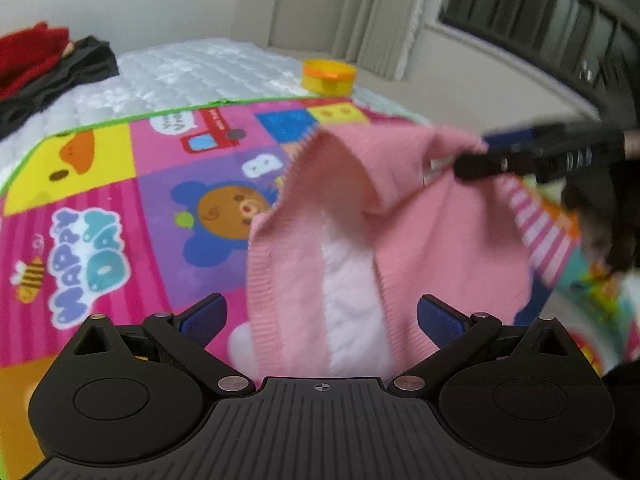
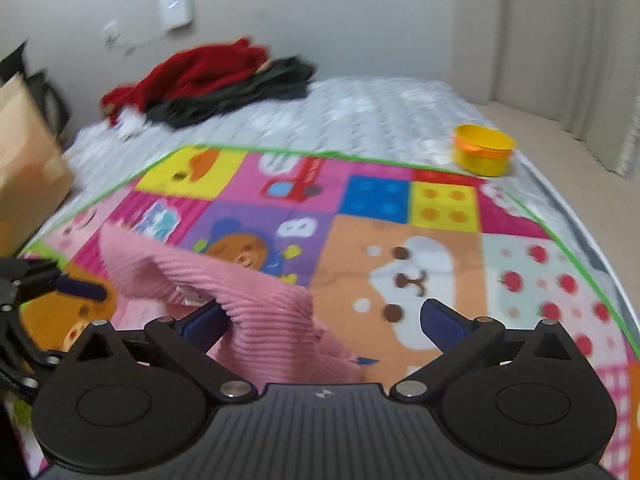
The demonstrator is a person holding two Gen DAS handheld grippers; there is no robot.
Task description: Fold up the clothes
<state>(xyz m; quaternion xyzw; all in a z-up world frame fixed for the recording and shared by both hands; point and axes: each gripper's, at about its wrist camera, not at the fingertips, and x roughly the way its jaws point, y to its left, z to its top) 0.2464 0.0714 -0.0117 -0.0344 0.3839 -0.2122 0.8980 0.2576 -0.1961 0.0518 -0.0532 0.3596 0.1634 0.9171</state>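
Note:
A pink knit garment (image 1: 400, 240) (image 2: 260, 300) lies rumpled on a colourful cartoon play mat (image 1: 100, 200) (image 2: 400, 272), one fold standing up. My left gripper (image 1: 322, 316) is open, its blue pads wide apart on either side of the garment's near edge without pressing it. It also shows at the left edge of the right wrist view, left gripper (image 2: 80, 290). My right gripper (image 2: 322, 320) is open too; the garment's fold rests by its left finger (image 2: 204, 326) and the right one stands over bare mat. In the left wrist view the right gripper (image 1: 480, 152) sits at the garment's far right corner.
The mat covers a white quilted mattress (image 1: 180, 72) (image 2: 380, 112). A yellow tub (image 1: 329, 76) (image 2: 483, 150) stands at the mat's far edge. A pile of red and dark clothes (image 1: 36, 64) (image 2: 208, 76) lies at the back. A cardboard box (image 2: 24, 160) stands on the left.

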